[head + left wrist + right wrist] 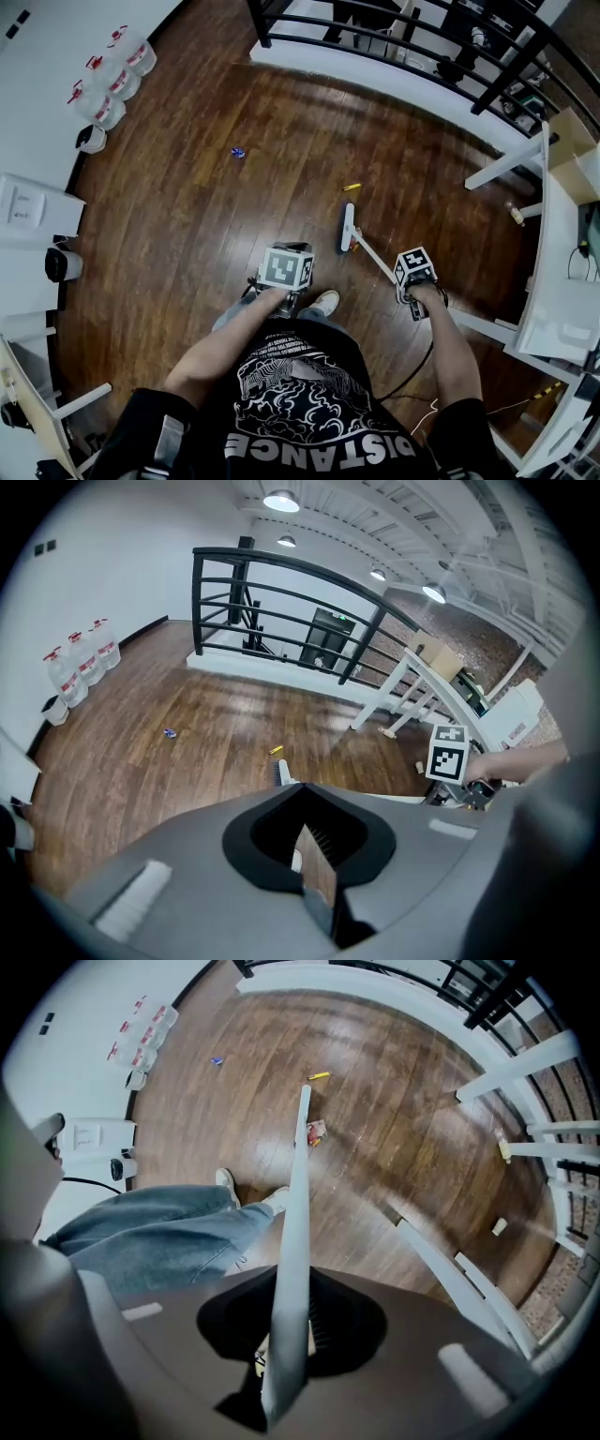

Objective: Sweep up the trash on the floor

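Observation:
A white broom has its head [348, 228] on the brown wood floor, and its long pale handle [294, 1241] runs up into my right gripper [286, 1335], which is shut on it. A reddish wrapper [316, 1131] lies right beside the broom head. A yellow scrap [352, 187] lies just beyond the head, and a blue scrap [238, 152] further off to the left. My left gripper [314, 855] is shut on a thin brown and grey handle [319, 878]; what hangs below it is hidden. In the head view the left gripper [286, 269] is held in front of the person's body.
Water bottles [108, 80] stand along the left wall above a white bin [64, 264]. A black railing [394, 47] closes the far side. White table legs [506, 161] and a desk [562, 272] stand to the right. The person's shoe [323, 302] is just behind the broom.

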### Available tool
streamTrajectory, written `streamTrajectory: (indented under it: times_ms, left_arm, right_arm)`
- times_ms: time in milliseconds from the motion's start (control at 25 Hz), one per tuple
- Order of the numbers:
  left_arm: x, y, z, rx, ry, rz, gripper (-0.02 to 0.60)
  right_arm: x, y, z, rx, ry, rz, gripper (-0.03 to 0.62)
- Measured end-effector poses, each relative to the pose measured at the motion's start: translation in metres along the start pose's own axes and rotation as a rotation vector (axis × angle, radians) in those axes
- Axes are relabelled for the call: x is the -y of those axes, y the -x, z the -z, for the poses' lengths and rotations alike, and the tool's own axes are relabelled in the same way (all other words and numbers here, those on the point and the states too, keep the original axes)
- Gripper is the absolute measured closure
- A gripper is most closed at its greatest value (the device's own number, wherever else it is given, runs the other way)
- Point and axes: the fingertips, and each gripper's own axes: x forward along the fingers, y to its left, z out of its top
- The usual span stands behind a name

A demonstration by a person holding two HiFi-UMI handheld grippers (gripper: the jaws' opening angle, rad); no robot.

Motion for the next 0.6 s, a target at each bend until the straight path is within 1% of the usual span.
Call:
streamTrajectory:
  times_ms: [80,120,240,280,440,600]
  left_arm:
    - [0.003,-0.003,-0.005,0.006,0.001,0.016,0.577]
    - [0.004,-0.005,-0.007,0.007,-0.005,0.025,0.577]
    - [0.001,-0.010,-0.011,0.002,-0.024,0.047,0.577]
    - [-0.003,-0.011,-0.012,-0.002,-0.026,0.053,0.577]
    - [-0.029,-0.015,-0.022,-0.013,-0.032,0.080,0.577]
    - [-0.073,-0.024,-0.046,-0.021,-0.041,0.096,0.577]
  right_arm:
    - [-0.006,-0.002,0.008,0.032,-0.001,-0.016,0.530]
    - [-0.012,-0.003,0.010,0.051,-0.012,-0.038,0.531]
    - [-0.040,-0.004,0.007,0.096,-0.071,-0.135,0.531]
    - [-0.050,-0.004,0.003,0.105,-0.081,-0.156,0.531]
    - [-0.095,0.000,-0.023,0.139,-0.104,-0.196,0.528]
    - [-0.141,0.011,-0.062,0.175,-0.151,-0.248,0.528]
